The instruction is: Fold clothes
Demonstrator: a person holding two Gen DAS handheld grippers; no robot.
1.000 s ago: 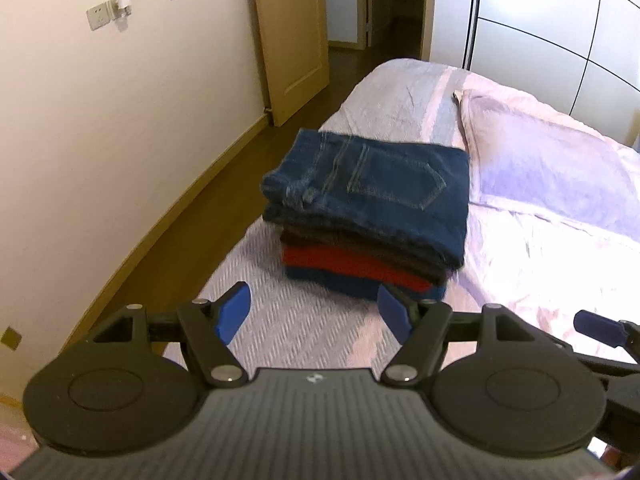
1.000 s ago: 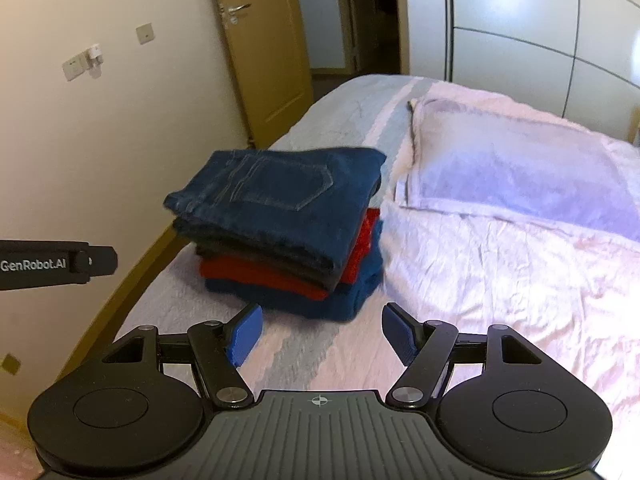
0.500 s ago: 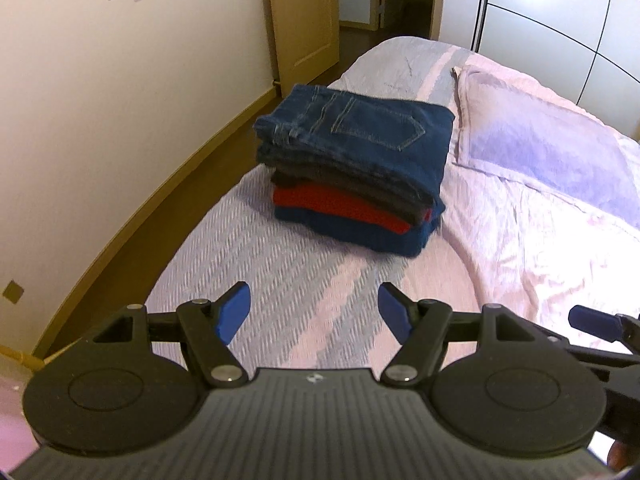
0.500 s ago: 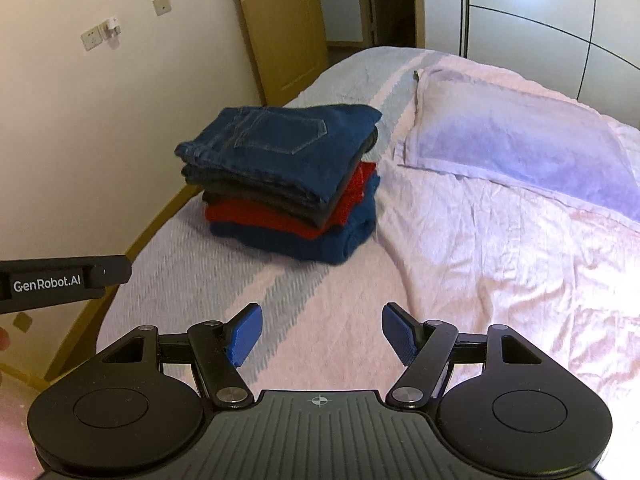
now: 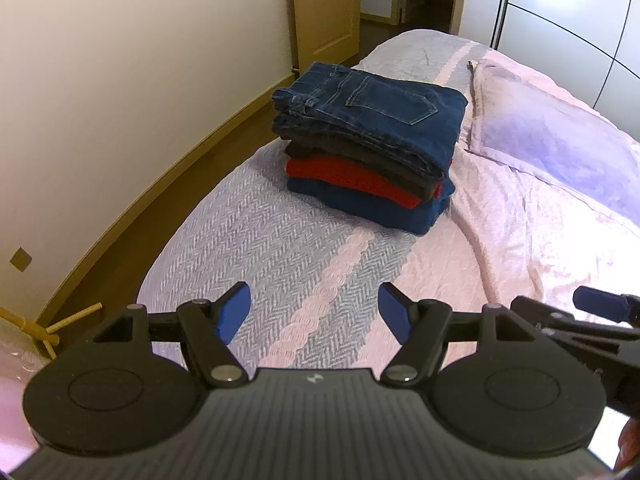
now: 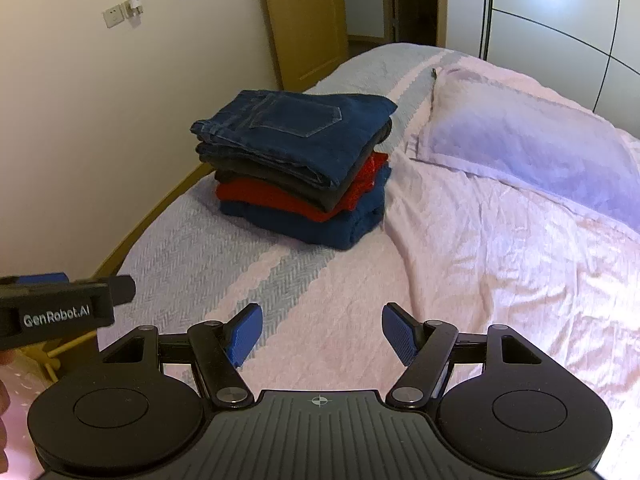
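Note:
A stack of folded clothes (image 5: 372,148) sits on the bed, with blue jeans (image 5: 384,108) on top, then a dark garment, a red one and a navy one at the bottom. It also shows in the right wrist view (image 6: 300,172). My left gripper (image 5: 314,312) is open and empty, held well back from the stack above the bedspread. My right gripper (image 6: 320,334) is open and empty, also well back from the stack. The right gripper's tip shows at the left view's right edge (image 5: 600,308); the left gripper's body shows at the right view's left edge (image 6: 60,308).
The bed has a grey herringbone bedspread (image 5: 256,248) and a pink sheet (image 6: 500,264). A lilac pillow (image 6: 528,140) lies right of the stack. A wall and wooden floor run along the bed's left side, with a door (image 6: 308,20) beyond. Wardrobe panels stand at the right.
Both grippers have drawn back and risen from the stack, which now looks farther away. Both stay open and empty. The stack has not moved.

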